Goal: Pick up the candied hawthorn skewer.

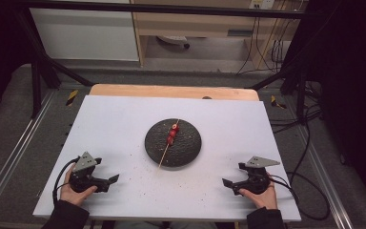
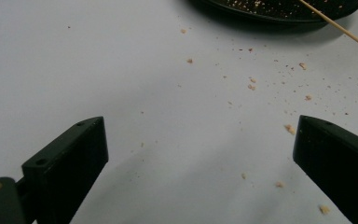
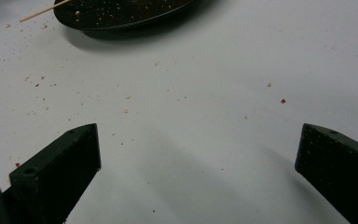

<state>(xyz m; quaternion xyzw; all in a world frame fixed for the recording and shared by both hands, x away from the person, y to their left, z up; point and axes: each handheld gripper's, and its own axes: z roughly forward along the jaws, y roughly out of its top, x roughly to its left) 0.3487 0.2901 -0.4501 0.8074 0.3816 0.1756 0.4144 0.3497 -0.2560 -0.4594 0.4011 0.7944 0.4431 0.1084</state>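
Nearest the person, the left gripper [image 1: 106,182] and right gripper [image 1: 232,183] rest on the white tabletop [image 1: 114,124] at its near corners, each released with jaws spread wide and nothing between them. Both gripper views reveal crumbs [image 2: 251,86] scattered on the tabletop. Farther off at centre, the black plate [image 1: 188,148] carries the skewer [image 1: 168,143], its red pieces [image 1: 172,134] seen in the high view; its long axis runs near-to-far, bare end overhanging the near rim.
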